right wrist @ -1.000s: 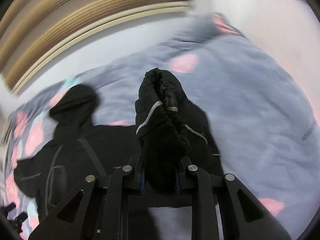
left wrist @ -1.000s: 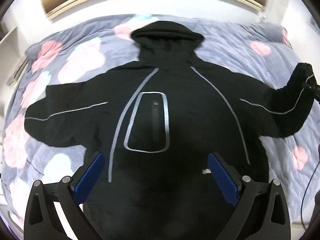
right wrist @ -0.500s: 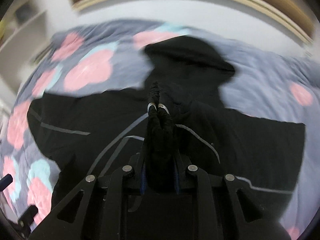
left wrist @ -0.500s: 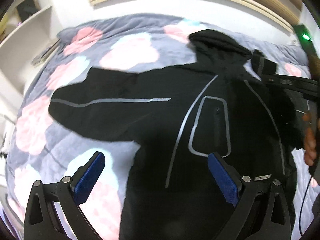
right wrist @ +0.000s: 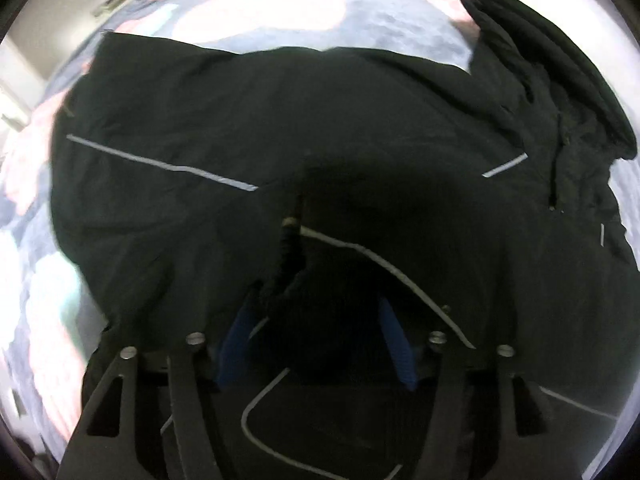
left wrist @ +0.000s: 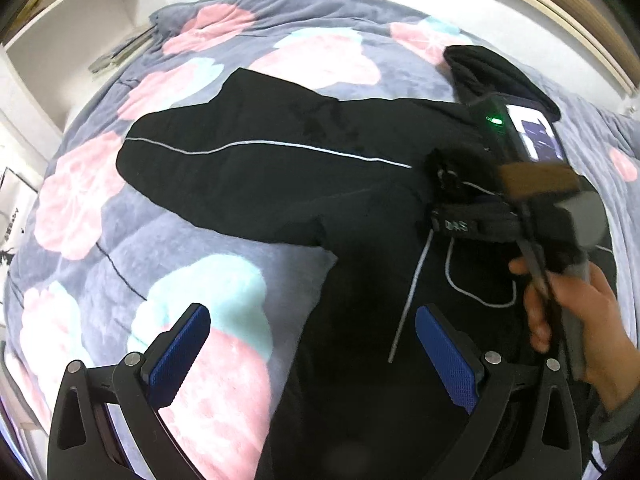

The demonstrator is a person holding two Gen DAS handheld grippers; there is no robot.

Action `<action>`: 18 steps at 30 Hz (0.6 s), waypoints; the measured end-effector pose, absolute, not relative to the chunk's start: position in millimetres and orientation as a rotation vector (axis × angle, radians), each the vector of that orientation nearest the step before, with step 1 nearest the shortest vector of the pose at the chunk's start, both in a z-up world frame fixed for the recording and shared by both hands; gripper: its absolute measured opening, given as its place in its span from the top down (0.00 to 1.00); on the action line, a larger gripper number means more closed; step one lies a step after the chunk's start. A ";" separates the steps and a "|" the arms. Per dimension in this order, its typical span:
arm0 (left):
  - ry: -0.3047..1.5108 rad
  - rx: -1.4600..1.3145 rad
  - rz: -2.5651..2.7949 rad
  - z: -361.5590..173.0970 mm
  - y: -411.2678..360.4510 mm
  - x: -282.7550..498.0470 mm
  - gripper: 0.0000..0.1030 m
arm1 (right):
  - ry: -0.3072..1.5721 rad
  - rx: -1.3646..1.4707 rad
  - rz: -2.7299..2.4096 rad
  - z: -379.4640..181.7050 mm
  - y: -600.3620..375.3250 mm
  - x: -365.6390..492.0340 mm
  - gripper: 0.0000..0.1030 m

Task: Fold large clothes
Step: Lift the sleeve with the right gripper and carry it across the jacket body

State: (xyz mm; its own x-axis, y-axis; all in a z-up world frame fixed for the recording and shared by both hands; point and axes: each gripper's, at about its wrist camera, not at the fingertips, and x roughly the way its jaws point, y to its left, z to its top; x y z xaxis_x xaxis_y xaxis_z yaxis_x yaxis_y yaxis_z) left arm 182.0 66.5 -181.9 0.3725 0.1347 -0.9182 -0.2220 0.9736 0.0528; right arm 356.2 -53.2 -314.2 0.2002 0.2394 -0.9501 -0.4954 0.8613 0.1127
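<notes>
Black fleecy hoodie (left wrist: 280, 184) sprawls on plush floral blanket (left wrist: 224, 296).

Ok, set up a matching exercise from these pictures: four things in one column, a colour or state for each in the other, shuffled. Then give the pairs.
Things:
1. hooded jacket
2. left gripper
3. bedspread
4. outstretched sleeve

Descriptions:
A. jaws wide open, nothing between them
B. grey with pink and mint patches
C. black with thin pale piping
D. lying flat out to the side

Pairs: 1-C, 2-A, 3-B, 4-D
</notes>
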 end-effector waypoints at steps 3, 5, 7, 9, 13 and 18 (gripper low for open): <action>1.148 -0.107 0.222 -181.9 72.2 188.2 0.01 | 1.271 -0.148 0.573 -294.9 -76.1 351.6 0.37; 1.128 -0.134 0.190 -180.9 74.8 194.0 0.01 | 1.254 -0.030 0.615 -273.3 -105.8 346.5 0.33; 1.118 -0.172 0.119 -183.1 75.0 205.6 0.01 | 1.205 0.065 0.614 -250.8 -143.5 339.0 0.27; 1.104 -0.200 0.057 -186.3 73.7 219.6 0.01 | 1.151 0.065 0.552 -238.1 -170.4 333.6 0.25; 1.102 -0.258 -0.085 -202.3 61.1 259.0 0.01 | 1.167 0.036 0.325 -252.3 -240.0 330.7 0.25; 1.166 -0.338 -0.241 -237.6 38.3 311.3 0.04 | 1.266 0.100 0.125 -295.6 -325.3 323.4 0.25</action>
